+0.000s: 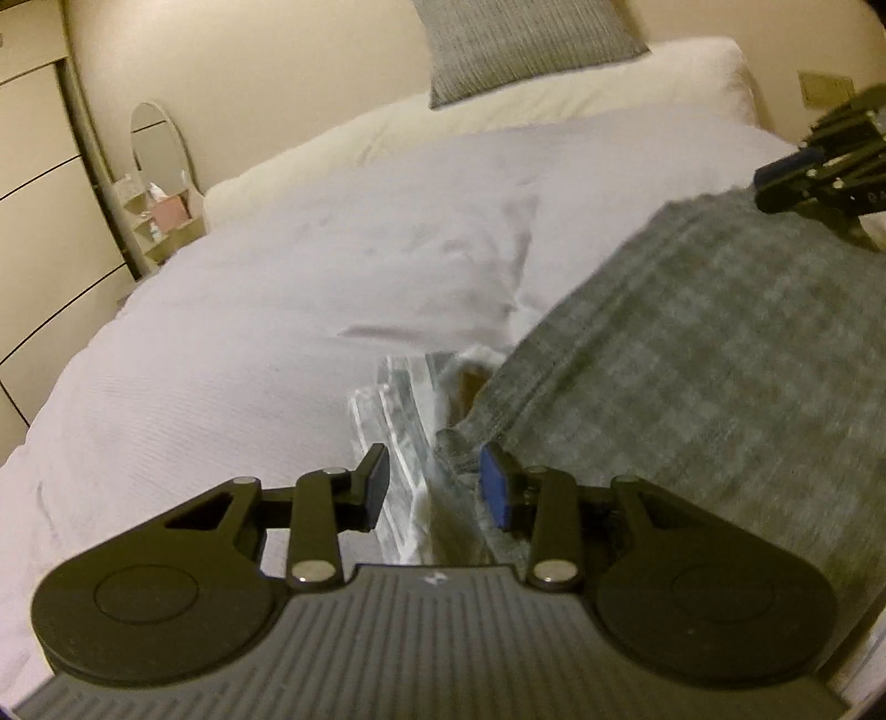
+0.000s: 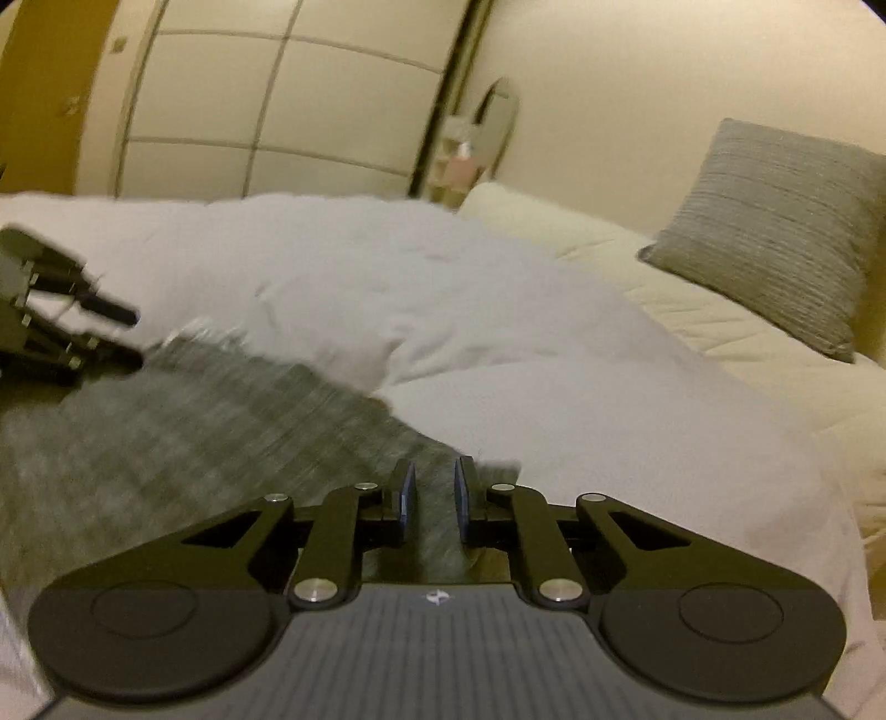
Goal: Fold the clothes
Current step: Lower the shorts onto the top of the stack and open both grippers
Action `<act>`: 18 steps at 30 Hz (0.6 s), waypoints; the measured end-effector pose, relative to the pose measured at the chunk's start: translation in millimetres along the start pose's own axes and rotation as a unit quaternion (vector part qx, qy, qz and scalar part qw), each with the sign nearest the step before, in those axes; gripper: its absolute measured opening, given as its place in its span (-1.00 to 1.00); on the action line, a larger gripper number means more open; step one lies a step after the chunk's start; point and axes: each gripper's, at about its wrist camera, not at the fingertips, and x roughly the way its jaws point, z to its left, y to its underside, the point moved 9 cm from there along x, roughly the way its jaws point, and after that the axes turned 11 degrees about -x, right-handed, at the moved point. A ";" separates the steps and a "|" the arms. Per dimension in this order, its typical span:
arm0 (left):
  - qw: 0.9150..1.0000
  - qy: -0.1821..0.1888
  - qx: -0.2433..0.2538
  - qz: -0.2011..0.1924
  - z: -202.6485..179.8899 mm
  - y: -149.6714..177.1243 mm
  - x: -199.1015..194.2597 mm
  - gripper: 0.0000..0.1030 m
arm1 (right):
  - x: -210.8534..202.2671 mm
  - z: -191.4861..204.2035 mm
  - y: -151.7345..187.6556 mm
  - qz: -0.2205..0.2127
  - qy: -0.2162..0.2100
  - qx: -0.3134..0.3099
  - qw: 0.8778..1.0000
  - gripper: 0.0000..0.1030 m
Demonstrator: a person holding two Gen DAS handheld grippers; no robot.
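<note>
- Two tools work over one grey knitted garment (image 1: 720, 354) that lies spread on the white duvet (image 1: 249, 310) of a bed.
- Left tool (image 1: 434, 487): its jaws stand apart with a bunched corner of the garment and some clear, blurred plastic-like material (image 1: 398, 421) between them; the blue pad (image 1: 494, 487) on one finger touches the cloth, while the black finger (image 1: 376, 487) opposite stands clear of it, so the pads do not pinch it.
- Right tool (image 2: 434, 495): its jaws are drawn close, with a narrow strip of the grey garment between the pads; whether the pads actually press the cloth cannot be told, as this part is blurred.
- Each tool shows in the other's view: the right tool at the garment's far edge in the left wrist view, the left tool (image 2: 119, 338) at the opposite edge in the right wrist view.
- The garment stretches between the two tools, near the bed's front edge, its ribbed hem running diagonally.
- A grey cushion (image 1: 526, 44) leans against the wall on a cream pillow (image 1: 637, 83) at the head of the bed.
- One small shelf unit (image 1: 160, 216) beside the bed holds a pinkish box and other small items, too blurred to name; an oval mirror (image 1: 155, 138) stands on it.
- Cream drawer fronts (image 1: 39, 194) fill the side wall.
</note>
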 end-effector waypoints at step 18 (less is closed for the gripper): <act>0.999 0.026 0.014 -0.018 -29.9 31.3 -85.7 -0.39 | -77.8 66.7 9.3 -0.019 -0.114 0.063 0.991 -0.67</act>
